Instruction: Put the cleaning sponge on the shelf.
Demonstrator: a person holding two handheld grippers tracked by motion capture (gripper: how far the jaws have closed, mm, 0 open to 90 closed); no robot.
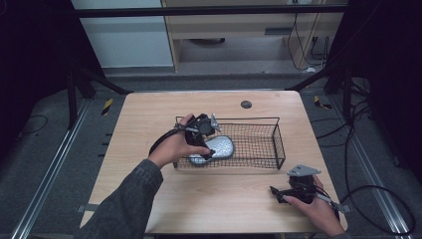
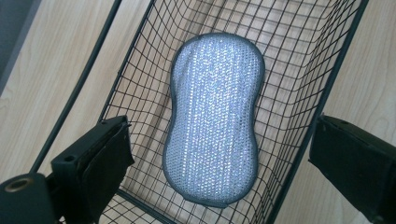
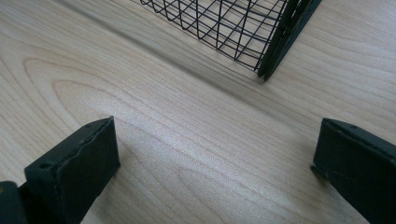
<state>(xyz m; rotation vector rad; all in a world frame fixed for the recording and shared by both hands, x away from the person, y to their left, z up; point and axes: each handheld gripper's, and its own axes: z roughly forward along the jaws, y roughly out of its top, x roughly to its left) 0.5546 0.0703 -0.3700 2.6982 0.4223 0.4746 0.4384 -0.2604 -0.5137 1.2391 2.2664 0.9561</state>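
Basket first, in the high view: black wire mesh basket (image 1: 259, 144), rectangular, at the middle of the light wooden table (image 1: 149, 119). Inside the basket, at its left end, a silver-grey peanut-shaped scouring pad (image 1: 216, 148), flat on the mesh floor. Over that same left end, the left gripper (image 1: 205, 149), held in a hand with a dark denim sleeve, tips down by the pad. Off the basket's near right corner, well apart from it, the right gripper (image 1: 274, 191), low over the table with a grey three-cornered plate on top.

Left gripper view: looking down into the basket (image 2: 140, 84). Scouring pad (image 2: 215, 121) flat on the basket floor, silver weave with a dark grey edge, long axis running along the basket. Left gripper (image 2: 219, 154) with jaws spread wide, one on either side of the pad, pads not pressing on it; nothing gripped.

Right gripper view: a corner of the basket (image 3: 261, 42) at the top, bare wooden table (image 3: 187, 140) this side of it. Right gripper (image 3: 215, 154) with jaws wide apart, nothing between them but the wood grain below.
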